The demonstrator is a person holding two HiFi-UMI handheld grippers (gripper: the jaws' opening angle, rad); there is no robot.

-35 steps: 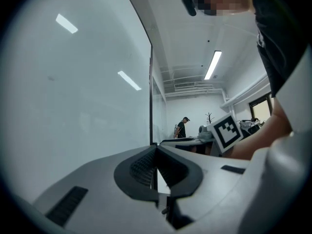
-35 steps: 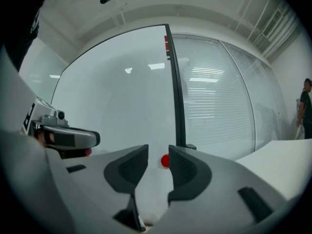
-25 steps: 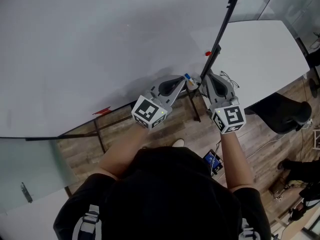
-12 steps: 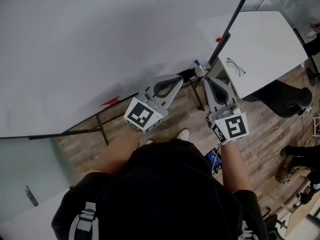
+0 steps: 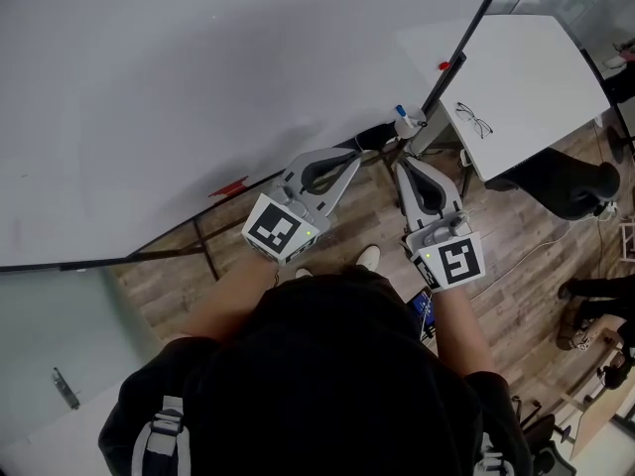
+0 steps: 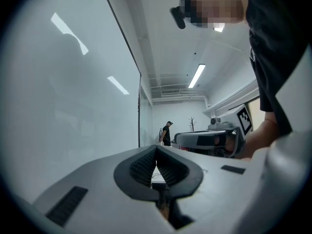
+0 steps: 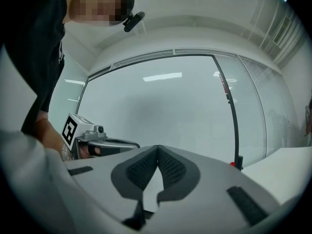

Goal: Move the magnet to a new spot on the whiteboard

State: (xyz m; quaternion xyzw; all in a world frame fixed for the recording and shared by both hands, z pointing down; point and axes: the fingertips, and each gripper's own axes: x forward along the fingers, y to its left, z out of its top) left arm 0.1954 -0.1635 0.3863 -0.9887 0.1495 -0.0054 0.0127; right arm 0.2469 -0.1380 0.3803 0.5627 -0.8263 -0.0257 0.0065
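The whiteboard point(image 5: 198, 77) fills the upper left of the head view. A small red magnet point(image 5: 230, 186) sits near its bottom edge. My left gripper point(image 5: 352, 159) and right gripper point(image 5: 405, 164) hang side by side just below the board's lower right corner, right of the magnet and apart from it. Both are shut with nothing between the pads. In the left gripper view the jaws point(image 6: 156, 147) meet in front of the board point(image 6: 73, 106). In the right gripper view the jaws point(image 7: 157, 147) also meet, facing the board point(image 7: 170, 111).
A blue-capped marker point(image 5: 402, 115) stands at the board's corner by the black stand post point(image 5: 456, 38), which carries a red clip point(image 5: 444, 65). A white table point(image 5: 536, 77) with glasses point(image 5: 474, 119) lies right, a black chair point(image 5: 566, 181) beside it. Wooden floor below.
Both grippers have drawn back from the marker at the board's corner toward the person. The head view has shifted, so the board's edge and the table sit higher and further right.
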